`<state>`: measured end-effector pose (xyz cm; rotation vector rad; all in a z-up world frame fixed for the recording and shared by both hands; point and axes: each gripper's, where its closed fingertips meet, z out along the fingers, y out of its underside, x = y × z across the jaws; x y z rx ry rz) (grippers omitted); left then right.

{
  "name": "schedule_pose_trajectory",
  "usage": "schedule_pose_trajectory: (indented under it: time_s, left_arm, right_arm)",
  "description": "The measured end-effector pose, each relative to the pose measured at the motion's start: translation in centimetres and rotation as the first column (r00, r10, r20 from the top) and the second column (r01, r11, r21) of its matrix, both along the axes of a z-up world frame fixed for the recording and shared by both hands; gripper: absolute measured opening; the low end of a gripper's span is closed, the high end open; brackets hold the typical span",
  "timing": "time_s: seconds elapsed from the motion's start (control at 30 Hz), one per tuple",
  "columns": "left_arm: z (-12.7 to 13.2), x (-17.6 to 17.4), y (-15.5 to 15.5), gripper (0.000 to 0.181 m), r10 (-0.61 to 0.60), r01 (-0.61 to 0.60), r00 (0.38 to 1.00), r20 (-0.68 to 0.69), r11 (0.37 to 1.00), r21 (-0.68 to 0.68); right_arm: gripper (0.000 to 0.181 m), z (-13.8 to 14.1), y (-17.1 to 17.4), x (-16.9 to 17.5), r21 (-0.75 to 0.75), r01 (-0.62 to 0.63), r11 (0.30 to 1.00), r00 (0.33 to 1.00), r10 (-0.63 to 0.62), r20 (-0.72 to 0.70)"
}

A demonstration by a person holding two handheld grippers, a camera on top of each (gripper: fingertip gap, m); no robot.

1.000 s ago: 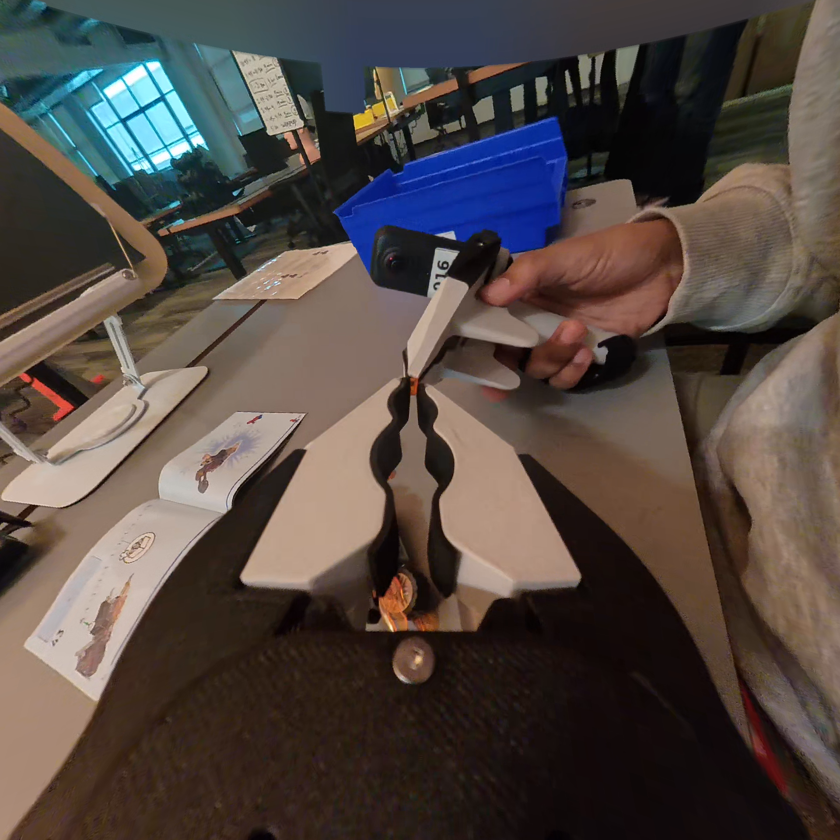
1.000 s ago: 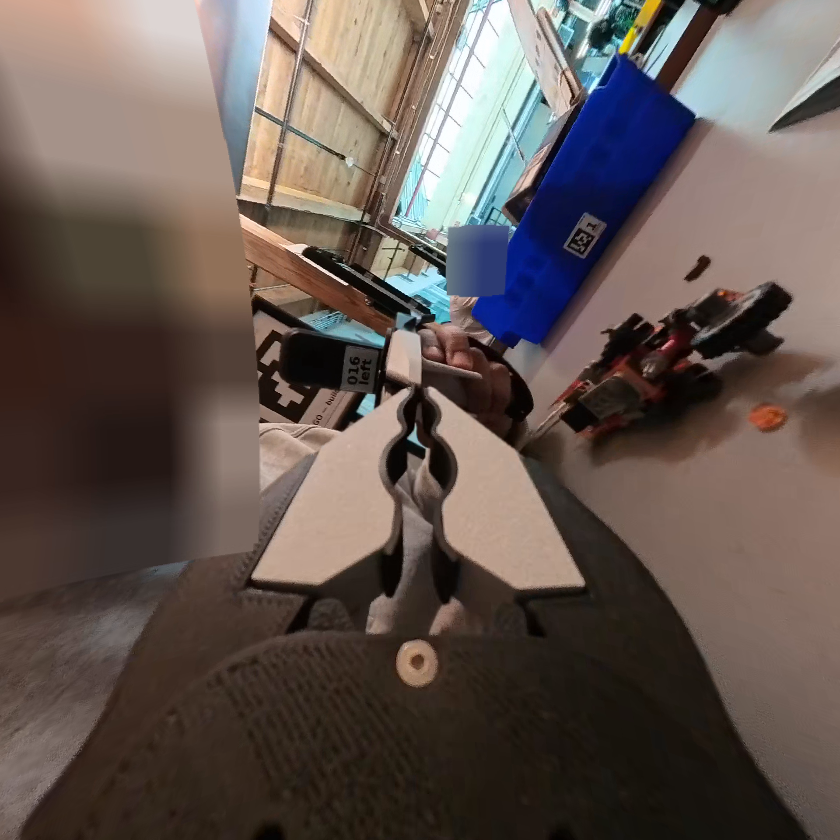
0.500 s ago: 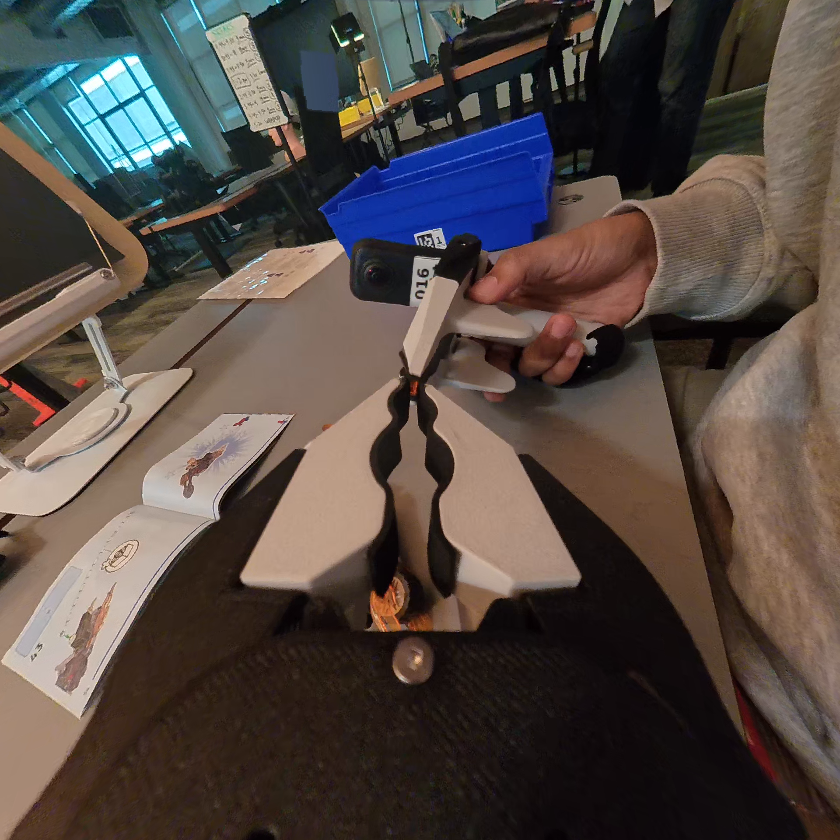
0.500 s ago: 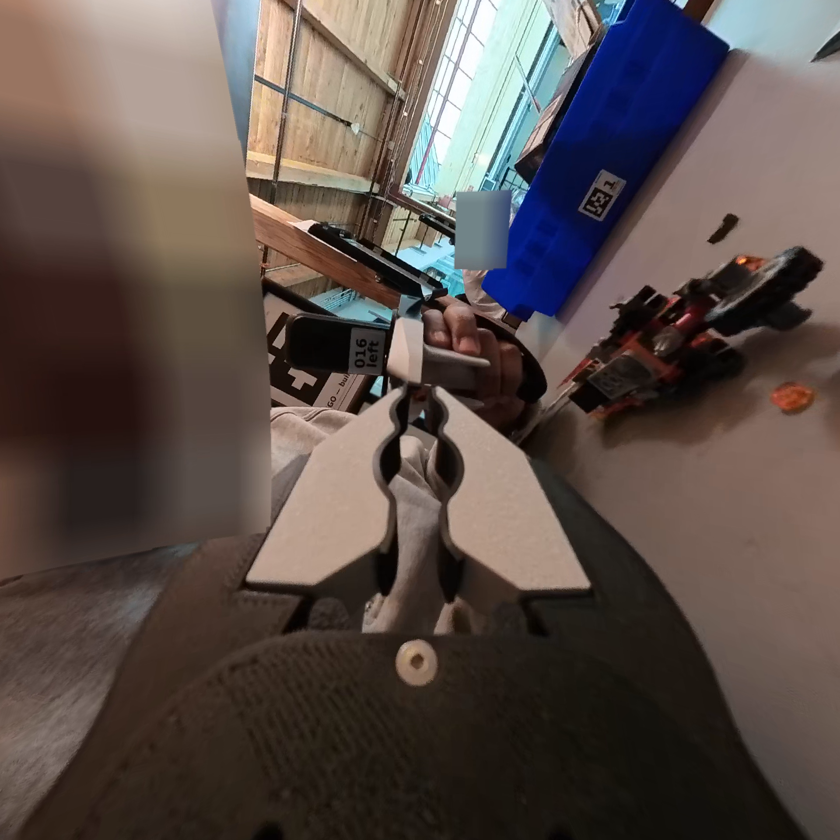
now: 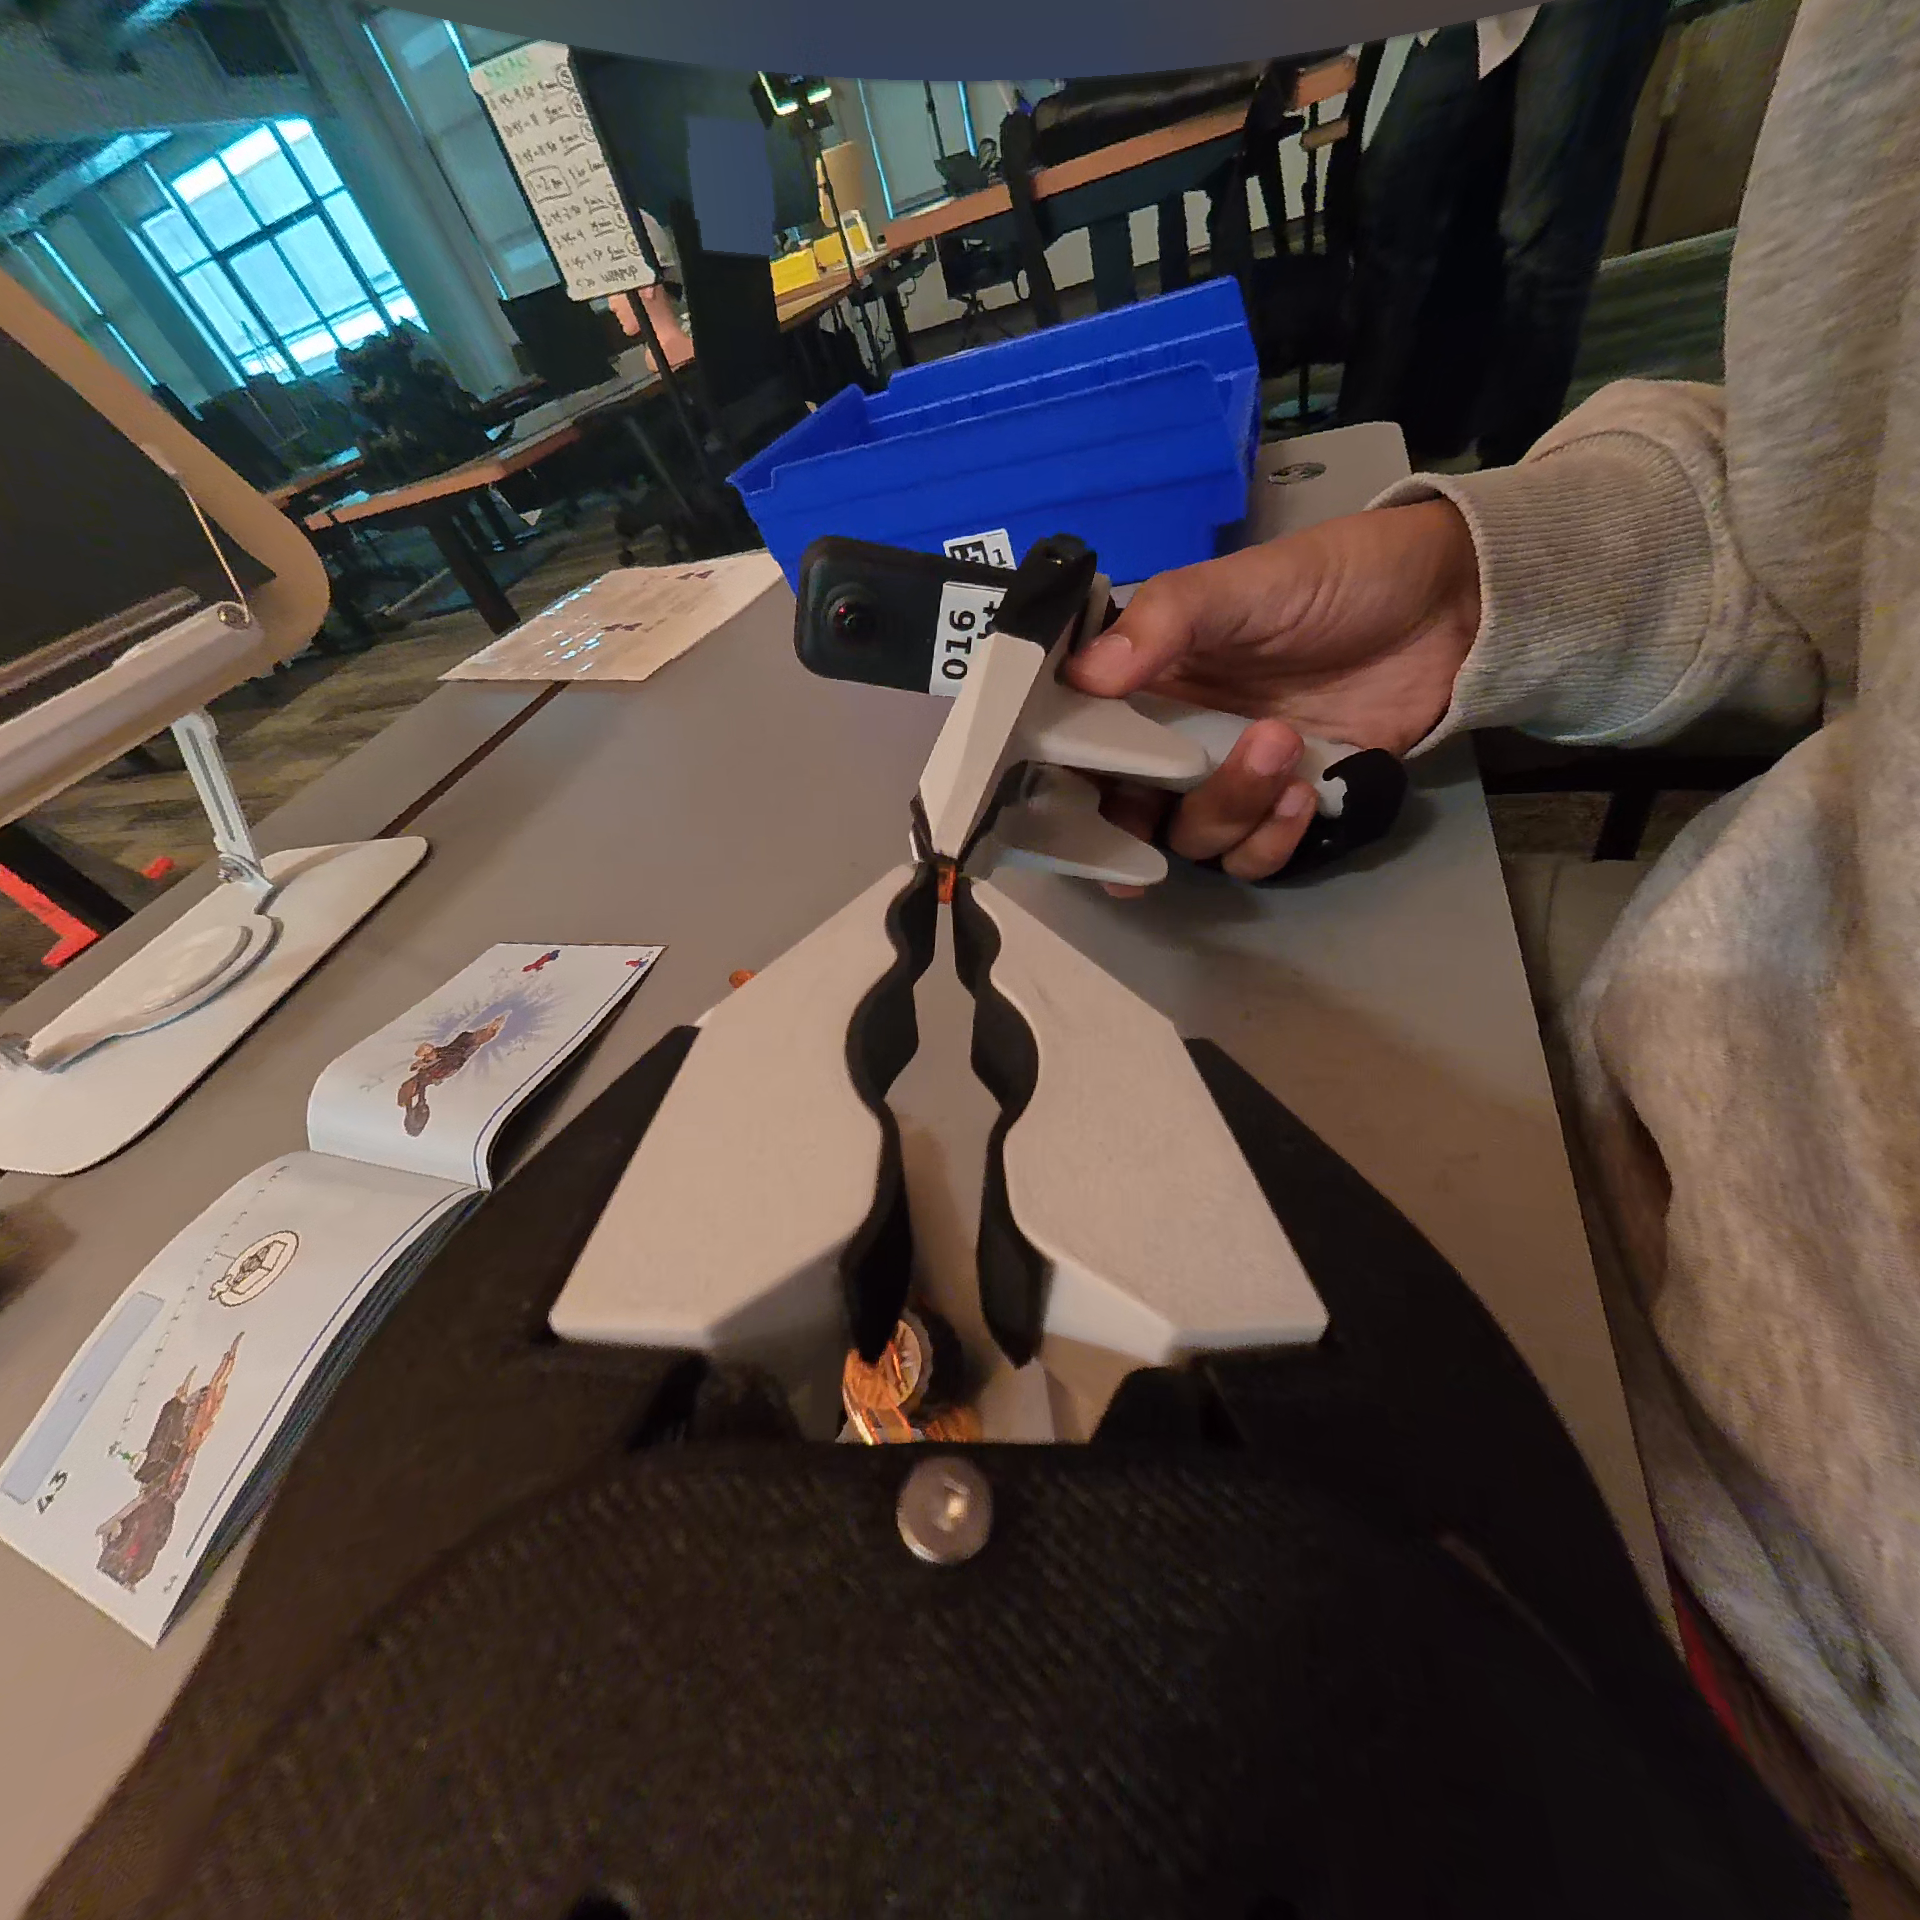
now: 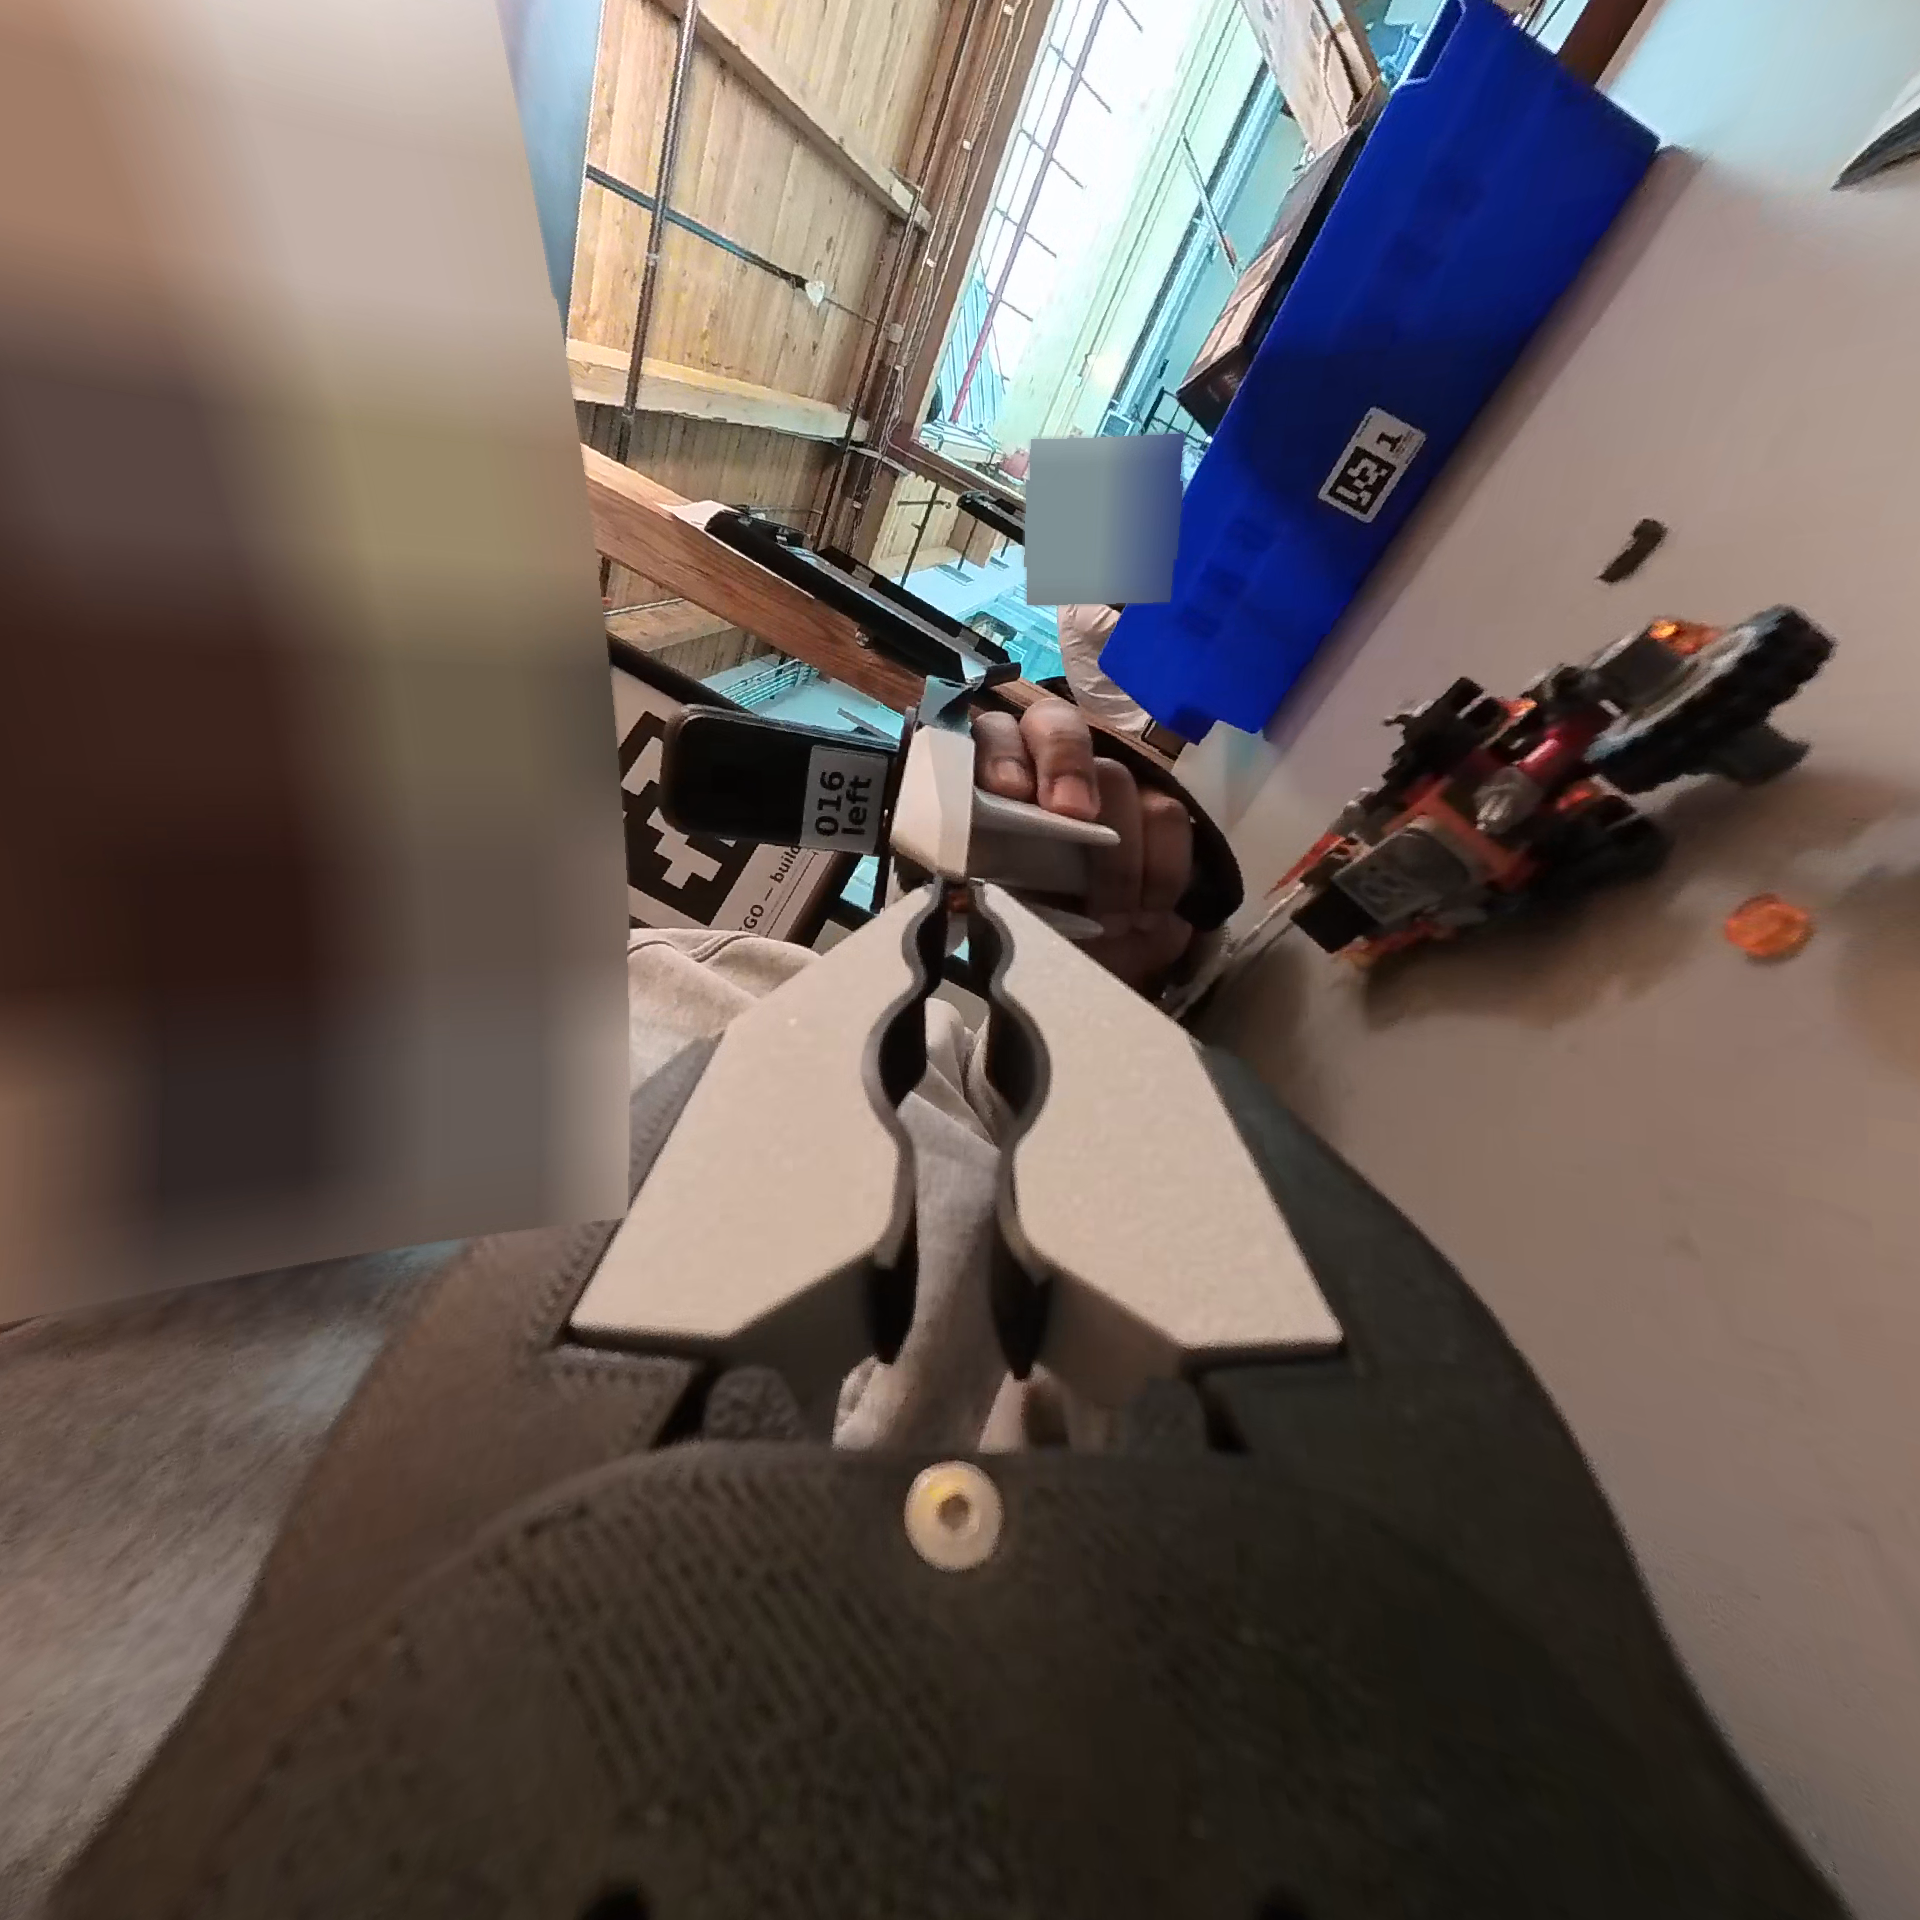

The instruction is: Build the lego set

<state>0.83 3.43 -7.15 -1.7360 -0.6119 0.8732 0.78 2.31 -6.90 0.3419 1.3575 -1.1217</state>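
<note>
My left gripper (image 5: pixel 945 891) and my right gripper (image 6: pixel 951 902) meet tip to tip above the grey table (image 5: pixel 1299 1039). A tiny orange lego piece (image 5: pixel 945 883) sits pinched where the tips meet; it also shows in the right wrist view (image 6: pixel 962 889). Both grippers are shut, and which one bears the piece I cannot tell for sure. A hand (image 5: pixel 1278 644) holds the right gripper. The red, black and orange lego vehicle (image 6: pixel 1538 821) lies on the table to the right. A copper-coloured round piece (image 6: pixel 1766 925) lies beside it.
A blue bin (image 5: pixel 1018 468) stands at the far end of the table, also in the right wrist view (image 6: pixel 1351 416). An open instruction booklet (image 5: pixel 312 1247) lies at the left, with a monitor stand (image 5: pixel 208 935) behind it. A small dark piece (image 6: pixel 1633 549) lies near the bin. The grippers are tip to tip, or close to it.
Both grippers stay tip to tip on the small orange piece. They have shifted a little, so the lego vehicle sits farther right in the right wrist view.
</note>
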Motion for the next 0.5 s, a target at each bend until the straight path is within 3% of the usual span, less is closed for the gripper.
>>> schedule_pose_trajectory:
  time_s: [0.2,0.5]
  left_arm:
    - [-0.01,0.03,0.09,0.001,-0.008,0.008,1.000,0.003,1.000,0.007]
    - [-0.15,-0.01,0.17,0.001,-0.011,0.011,1.000,0.012,1.000,0.009]
  right_arm:
    - [0.011,-0.29,0.04,0.32,0.013,-0.027,1.000,1.000,0.027,0.011]
    - [0.004,-0.22,0.09,0.29,0.015,-0.033,0.999,0.999,0.033,-0.004]
